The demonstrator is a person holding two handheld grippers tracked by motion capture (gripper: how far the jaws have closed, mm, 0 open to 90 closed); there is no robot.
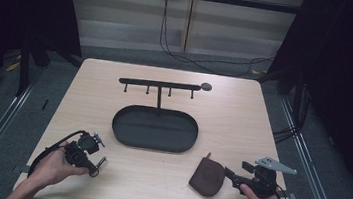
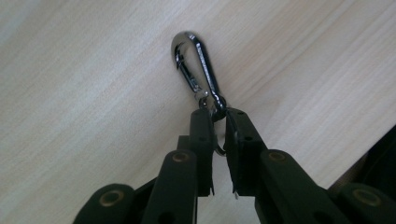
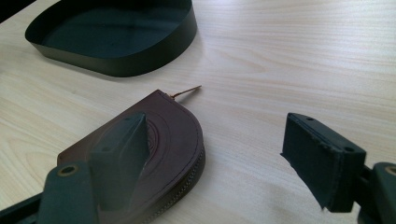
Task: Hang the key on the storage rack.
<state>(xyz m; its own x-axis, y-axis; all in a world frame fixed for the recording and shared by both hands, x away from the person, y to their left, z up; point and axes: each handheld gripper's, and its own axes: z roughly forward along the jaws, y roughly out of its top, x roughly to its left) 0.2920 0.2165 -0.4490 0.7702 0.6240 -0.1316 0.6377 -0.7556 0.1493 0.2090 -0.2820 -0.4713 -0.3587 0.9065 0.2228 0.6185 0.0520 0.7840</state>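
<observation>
Left gripper clamped on the ring end of the carabiner, long axis running on toward eleven o'clock over bare table; right gripper agape, pouch just past its nine-o'clock jaw, not between.

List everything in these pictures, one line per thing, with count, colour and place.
Table: one, pale wood, under everything.
Tray: one, black, oval, table centre.
Hook rack: one, black bar with four pegs, standing at the tray's far edge.
Pouch: one, brown, zipped, near right of the table, beside the right gripper.
Snap hook: one, shiny dark metal, near left, lying on the table.
Left gripper: one, black, shut on the snap hook's ring end.
Right gripper: one, black, open, one jaw over the pouch.
Hands: two, at the near edge.
</observation>
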